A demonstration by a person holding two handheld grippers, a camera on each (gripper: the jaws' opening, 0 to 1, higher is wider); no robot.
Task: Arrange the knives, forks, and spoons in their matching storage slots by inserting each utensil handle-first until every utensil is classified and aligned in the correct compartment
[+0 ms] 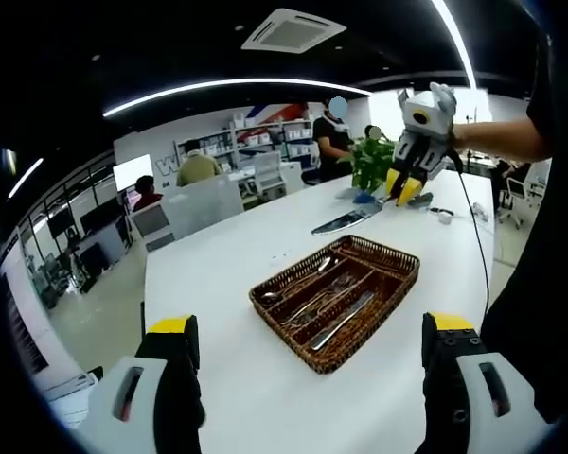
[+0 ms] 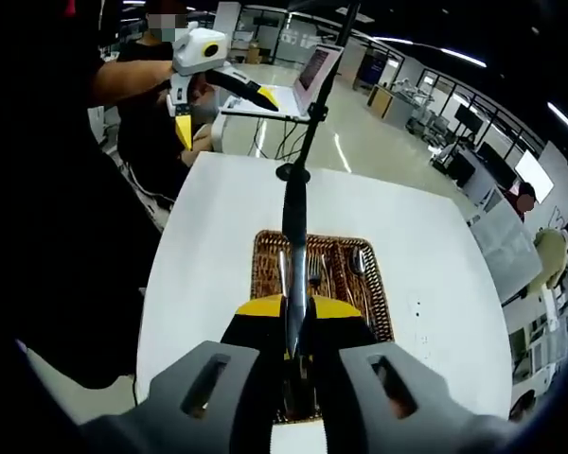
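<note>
A long, dark-handled steel knife [image 2: 294, 236] is clenched between the yellow-tipped right gripper [image 2: 297, 326], above the brown wicker cutlery tray [image 1: 391, 284] holding utensils. The left gripper [image 1: 308, 355] is spread, empty, tray at twelve o'clock. A tilted descent could land the knife in the wrong slot.

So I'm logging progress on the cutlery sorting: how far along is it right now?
Mostly done, it seems. The wicker tray on the white table already holds several utensils lying in its slots. In hand: the right tongs are shut on a knife, raised above the tray, not yet inserted. The left tongs are open and hold nothing. What else remains I cannot tell.
</note>
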